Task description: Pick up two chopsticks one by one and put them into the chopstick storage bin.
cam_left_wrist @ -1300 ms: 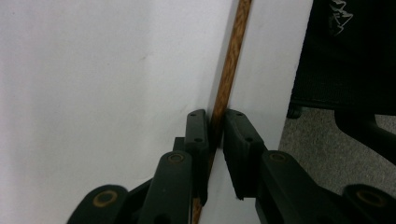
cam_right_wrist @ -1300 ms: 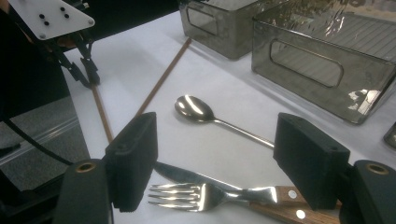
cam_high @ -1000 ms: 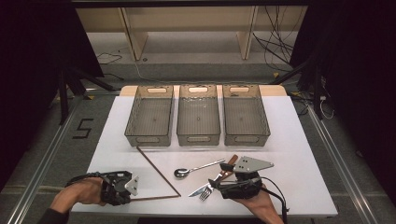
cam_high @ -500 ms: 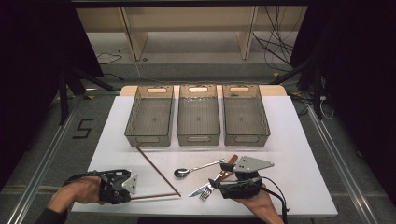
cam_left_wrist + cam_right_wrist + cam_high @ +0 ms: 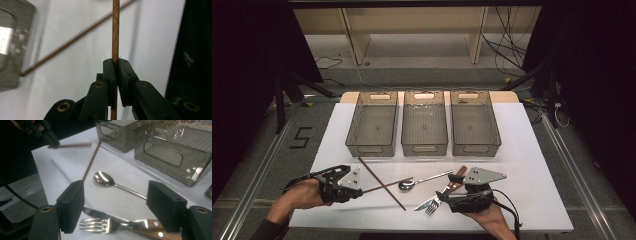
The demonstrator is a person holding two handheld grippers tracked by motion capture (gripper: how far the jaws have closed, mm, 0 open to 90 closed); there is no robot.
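Observation:
My left gripper (image 5: 360,188) is shut on one end of a brown wooden chopstick (image 5: 388,184) and holds it just above the table, its far end towards the spoon. In the left gripper view the jaws (image 5: 116,67) pinch that chopstick (image 5: 115,35). A second chopstick (image 5: 379,181) lies diagonally on the white table (image 5: 532,170), crossing under the held one. My right gripper (image 5: 447,189) is open over a fork (image 5: 100,225) and a wood-handled knife (image 5: 105,215), touching neither. A steel spoon (image 5: 103,178) lies just beyond them.
Three empty smoky plastic bins (image 5: 373,125) (image 5: 424,122) (image 5: 474,122) stand side by side at the back of the table. In the right gripper view the nearest bin (image 5: 172,150) is close on the right, and the left gripper (image 5: 48,136) shows at top left.
The left gripper has risen with the chopstick, whose free end now points up towards the spoon. The right gripper and the cutlery have not moved.

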